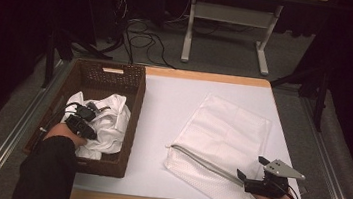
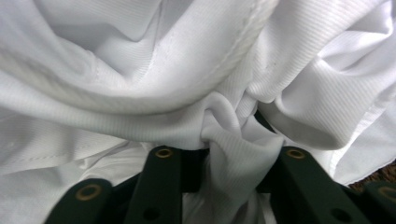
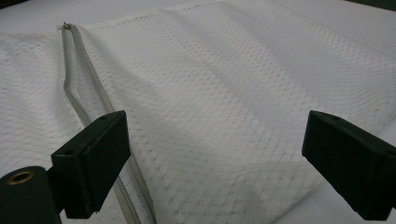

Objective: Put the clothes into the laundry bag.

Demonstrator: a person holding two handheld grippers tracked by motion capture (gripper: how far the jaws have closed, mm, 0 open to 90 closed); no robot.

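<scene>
High view | one basket [image 1: 136,105] | one white garment [image 1: 111,122] | one mesh bag [image 1: 221,135] | two tools

The left gripper [image 1: 80,119] sits boxed in by the wicker basket [image 1: 134,120] walls, with crumpled white cloth [image 2: 140,70] packed ahead of it; the way out is upward. Before the right gripper [image 1: 256,174] lies the flat mesh bag [image 3: 224,93]; bare tabletop [image 1: 163,108] spreads to its left.
</scene>
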